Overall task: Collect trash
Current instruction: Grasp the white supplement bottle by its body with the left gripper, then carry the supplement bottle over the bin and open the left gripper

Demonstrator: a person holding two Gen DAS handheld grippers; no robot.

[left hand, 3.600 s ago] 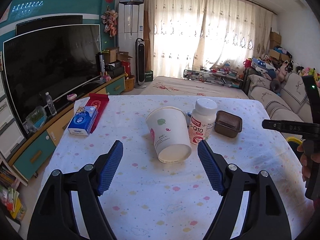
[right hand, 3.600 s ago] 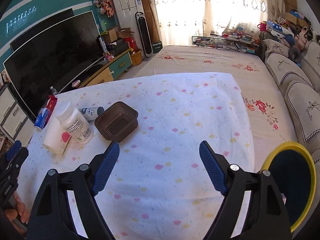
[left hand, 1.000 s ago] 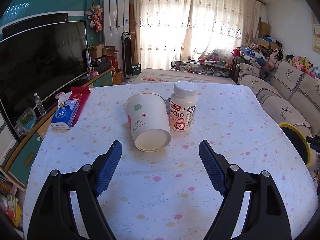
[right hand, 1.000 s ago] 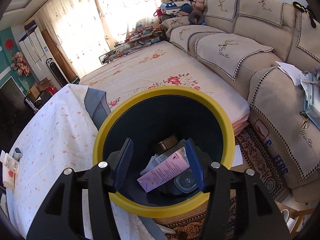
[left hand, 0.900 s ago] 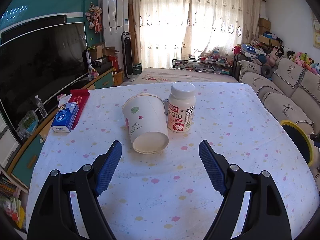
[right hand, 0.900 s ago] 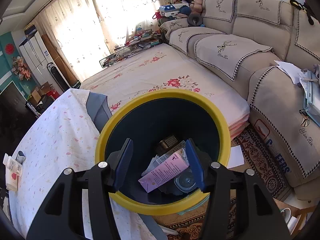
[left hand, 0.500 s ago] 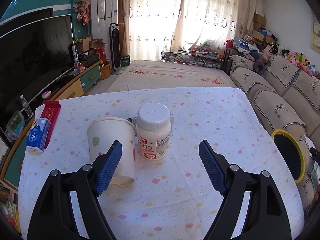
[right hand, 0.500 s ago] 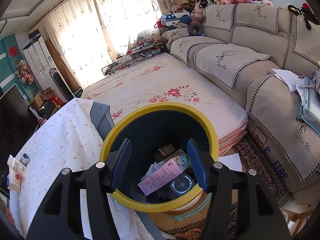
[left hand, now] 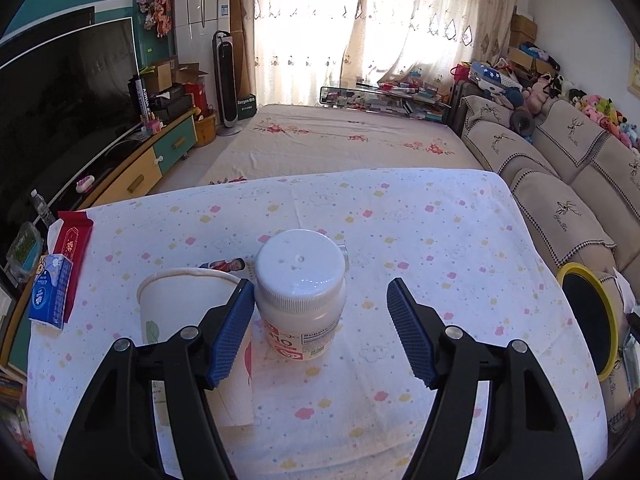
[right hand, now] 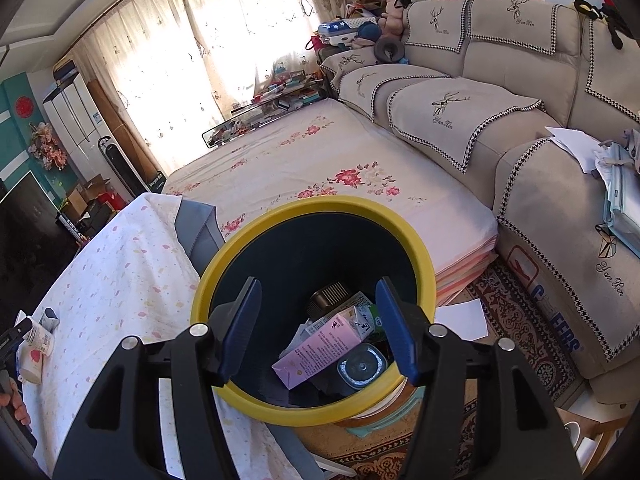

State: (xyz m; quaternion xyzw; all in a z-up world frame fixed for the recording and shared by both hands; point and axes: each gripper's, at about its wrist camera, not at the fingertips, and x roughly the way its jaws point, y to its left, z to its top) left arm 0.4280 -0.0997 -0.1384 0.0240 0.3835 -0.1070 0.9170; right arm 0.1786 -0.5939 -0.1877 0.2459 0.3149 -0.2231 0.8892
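White pill bottle [left hand: 301,300] upright between the left gripper's [left hand: 320,330] closing, not-yet-touching fingers, paper cup [left hand: 188,320] at nine o'clock, right gripper [right hand: 318,326] released over yellow-rimmed bin [right hand: 416,258].

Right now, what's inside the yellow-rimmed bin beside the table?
Inside the yellow-rimmed dark bin: a pink carton, a brown ribbed plastic tray, a clear round lid and a white-green package. Whatever lies beneath them is covered.
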